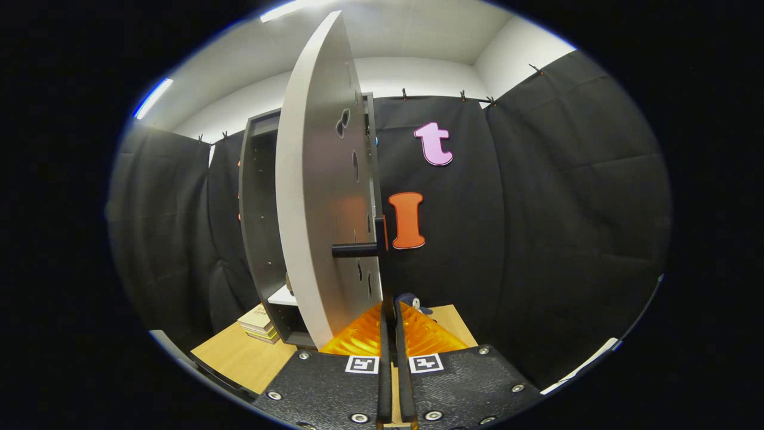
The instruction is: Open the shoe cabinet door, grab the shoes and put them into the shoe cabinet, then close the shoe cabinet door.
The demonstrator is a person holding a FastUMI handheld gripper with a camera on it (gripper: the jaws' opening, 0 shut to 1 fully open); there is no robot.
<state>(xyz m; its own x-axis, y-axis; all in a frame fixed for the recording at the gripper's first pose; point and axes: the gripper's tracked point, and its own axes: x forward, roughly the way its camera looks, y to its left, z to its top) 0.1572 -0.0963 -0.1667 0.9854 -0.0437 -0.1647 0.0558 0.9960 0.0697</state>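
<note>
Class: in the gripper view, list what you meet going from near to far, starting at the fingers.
Hand-held gripper with orange fingers nearly together → open cabinet door with black handle → shoe cabinet → black cloth wall.

One shoe cabinet [259, 209], one open door [316, 197], one handle [355, 250], one book stack [259, 324], one shoe [410, 302], one counter [239, 355].

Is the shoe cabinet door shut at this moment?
No, the door stands swung open from the shoe cabinet, with the closed gripper just ahead of its edge.
</note>
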